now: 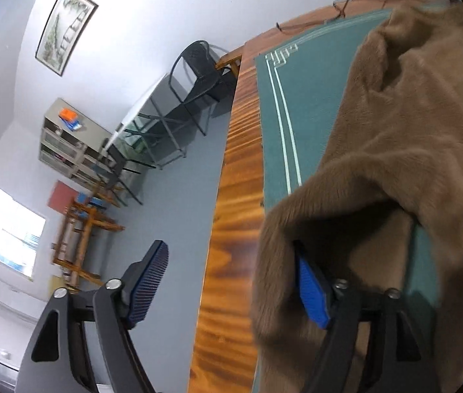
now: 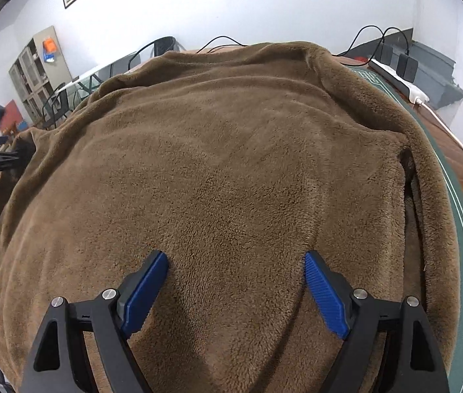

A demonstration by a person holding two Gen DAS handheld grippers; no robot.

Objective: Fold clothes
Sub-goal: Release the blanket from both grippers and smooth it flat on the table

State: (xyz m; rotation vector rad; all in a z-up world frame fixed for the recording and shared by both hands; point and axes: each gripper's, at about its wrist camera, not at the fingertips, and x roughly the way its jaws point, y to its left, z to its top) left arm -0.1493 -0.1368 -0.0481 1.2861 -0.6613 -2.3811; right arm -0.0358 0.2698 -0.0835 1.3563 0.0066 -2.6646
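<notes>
A: Start big. Where is the fleece point(image 2: 231, 163)?

B: Spread across the worktop point(image 1: 231, 229), on a green mat point(image 1: 306, 104). In the right wrist view it fills nearly everything, from nine o'clock to three o'clock, with the mat showing only as a strip at three. In the left wrist view its edge hangs in a lifted fold at four o'clock, close to the worktop's wooden rim.

A: How will it handle?

B: I judge it soft, thick and limp, with some weight to it. The pile looks grippy, not slippery, and nothing about it is fragile. It will sag and bunch, so one pinch will not carry a whole side.

A: Where to take hold?

B: At an edge or hem, two layers deep, not in the flat middle where the pads would only skate over the pile.

A: And the grippers?

B: The right gripper point(image 2: 236, 291) hovers at six o'clock over the middle of the cloth, jaws wide apart, clamped on nothing. The left gripper point(image 1: 231, 291) also stands apart; its right pad is tucked under the lifted fold, the other pad is out in free air past the rim, so nothing is pinched.
</notes>
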